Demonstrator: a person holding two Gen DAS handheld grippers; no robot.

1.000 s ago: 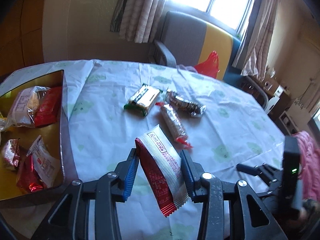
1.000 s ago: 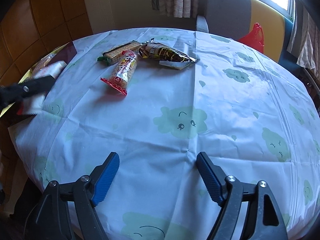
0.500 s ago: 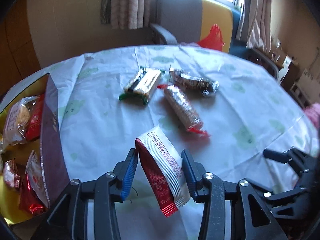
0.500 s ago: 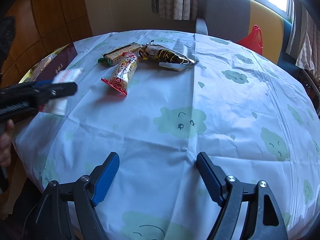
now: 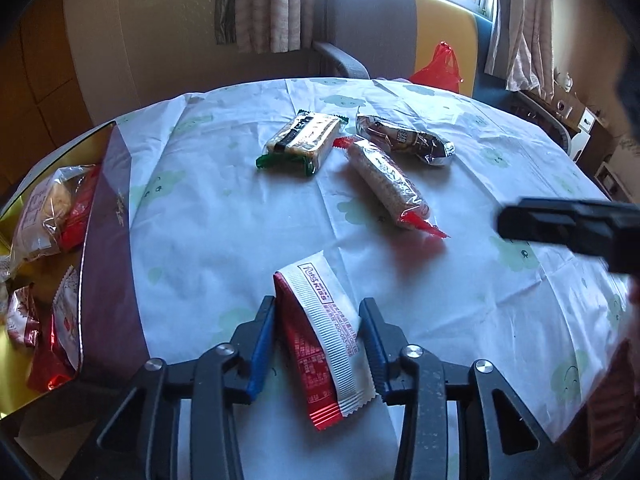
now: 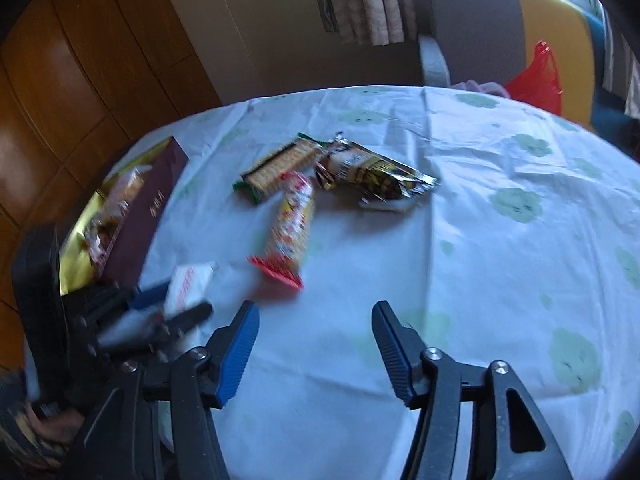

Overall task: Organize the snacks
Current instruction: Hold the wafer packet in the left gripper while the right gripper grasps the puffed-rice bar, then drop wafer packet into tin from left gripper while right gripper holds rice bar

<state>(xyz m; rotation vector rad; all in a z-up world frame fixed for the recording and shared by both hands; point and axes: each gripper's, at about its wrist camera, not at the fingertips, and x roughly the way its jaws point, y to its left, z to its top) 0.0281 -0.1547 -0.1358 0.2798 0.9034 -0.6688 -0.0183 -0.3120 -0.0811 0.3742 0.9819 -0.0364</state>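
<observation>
the left gripper (image 5: 318, 332) has its jaws pinching a red-and-white wafer packet (image 5: 322, 344), blue pads pressed against both sides, the packet standing on edge and hanging above the worktop (image 5: 224, 224), just beside the dark-walled box (image 5: 112, 248). that box sits at the left edge of the worktop, gold inside, and it's already got several wrapped snacks (image 5: 48, 208) in it, red and clear packets piled against each other.

out on the cloud-print cloth, three snacks lie loose in a cluster: a green-ended cracker pack (image 5: 302, 142), a dark shiny packet (image 5: 404, 140) to its right, and a long red-ended roll (image 5: 390, 186) slanting towards the camera, its far end tucked between the other two.

over in the right wrist view, the right gripper (image 6: 316, 346) has its jaws closing with nothing between them, only bare cloth beneath. the same red-ended roll (image 6: 290, 226) lies ahead of it, the cracker pack (image 6: 280, 168) and shiny packet (image 6: 372, 172) beyond. the picture is blurred here. at the lower left you catch the left gripper (image 6: 176, 300) from the side with the pale packet (image 6: 188, 284) in its grip, close to the box (image 6: 148, 208).

behind the worktop, a grey and yellow chair (image 5: 396, 32), a red plastic bag (image 5: 438, 64) and curtains (image 5: 264, 4) at the window.
</observation>
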